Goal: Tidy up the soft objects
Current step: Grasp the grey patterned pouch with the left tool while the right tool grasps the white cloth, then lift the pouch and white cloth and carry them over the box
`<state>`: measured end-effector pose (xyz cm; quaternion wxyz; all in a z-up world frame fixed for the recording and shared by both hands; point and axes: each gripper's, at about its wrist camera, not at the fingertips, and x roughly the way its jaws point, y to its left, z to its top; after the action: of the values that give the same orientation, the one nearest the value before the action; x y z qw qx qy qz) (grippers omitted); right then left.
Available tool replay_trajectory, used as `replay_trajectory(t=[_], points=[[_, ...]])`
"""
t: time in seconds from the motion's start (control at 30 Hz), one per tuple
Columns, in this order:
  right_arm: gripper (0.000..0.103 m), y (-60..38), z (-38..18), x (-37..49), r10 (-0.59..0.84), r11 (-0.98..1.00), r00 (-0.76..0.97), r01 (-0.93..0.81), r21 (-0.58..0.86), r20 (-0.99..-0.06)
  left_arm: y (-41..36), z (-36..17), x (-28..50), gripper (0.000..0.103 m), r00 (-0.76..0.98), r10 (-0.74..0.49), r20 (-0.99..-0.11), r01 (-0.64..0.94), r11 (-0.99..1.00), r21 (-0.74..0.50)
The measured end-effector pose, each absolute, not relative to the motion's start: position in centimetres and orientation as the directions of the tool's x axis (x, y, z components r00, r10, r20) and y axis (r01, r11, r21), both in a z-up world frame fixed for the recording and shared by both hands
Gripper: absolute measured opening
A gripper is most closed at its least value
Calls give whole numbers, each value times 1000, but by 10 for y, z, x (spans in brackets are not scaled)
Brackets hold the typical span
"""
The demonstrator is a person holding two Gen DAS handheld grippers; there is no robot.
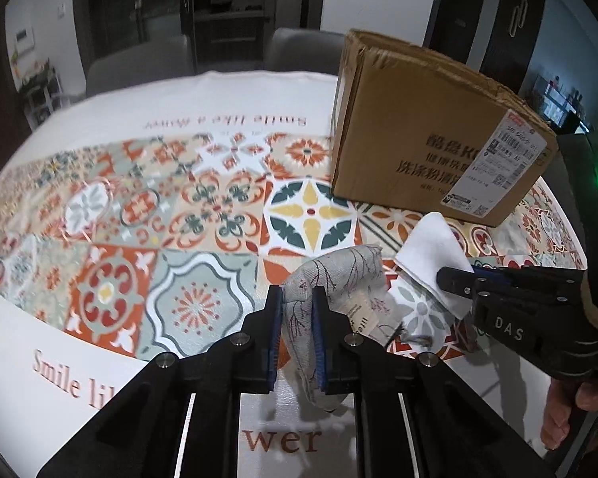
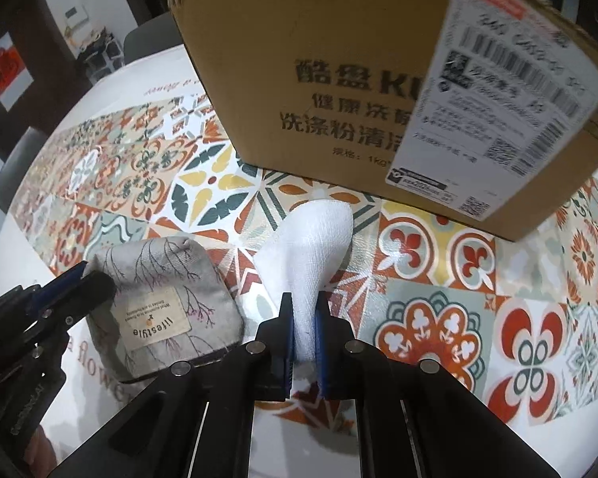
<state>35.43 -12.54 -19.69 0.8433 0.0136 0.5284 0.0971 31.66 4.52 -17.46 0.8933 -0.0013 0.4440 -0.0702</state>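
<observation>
We hold our left gripper (image 1: 296,334) clamped on a grey pouch (image 1: 331,279) printed with thin branches; its blue pads pinch one bunched edge of the fabric, and the rest of the pouch spreads ahead of the fingertips and off to their right. In the right wrist view the same pouch (image 2: 167,298) shows its cream label reading "lifestyle", with the left gripper (image 2: 75,283) biting its near-left corner.

Our right gripper (image 2: 303,326) is closed tight on a white cloth (image 2: 311,247). The pads squeeze the near end into a narrow fold, and the cloth fans out ahead of the fingertips toward the cardboard box (image 2: 339,79). From the left wrist view the white cloth (image 1: 430,255) lies just to the right of the pouch, and the right gripper (image 1: 454,279) reaches in from the right edge, with part of a hand (image 1: 566,406) showing below it.

The box stands beyond the cloth, ahead of the right gripper, its shipping label facing us; whether the cloth's far tip touches it, we cannot tell. Everything rests on a counter (image 1: 159,219) covered by a tile-patterned mat with white borders and printed lettering.
</observation>
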Motion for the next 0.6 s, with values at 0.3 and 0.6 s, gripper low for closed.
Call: replay_trajectory(t=[0.3,0.6], points=[[10,-138,-165,338,186,982,486,-113,150,-854,39,-146,302,14,656,-134,-743,142,988,-52],[10,-148,-126,320,183,983,567,-105,150,-803,34,-113,291,14,719,-129,-683,142,989,-38]])
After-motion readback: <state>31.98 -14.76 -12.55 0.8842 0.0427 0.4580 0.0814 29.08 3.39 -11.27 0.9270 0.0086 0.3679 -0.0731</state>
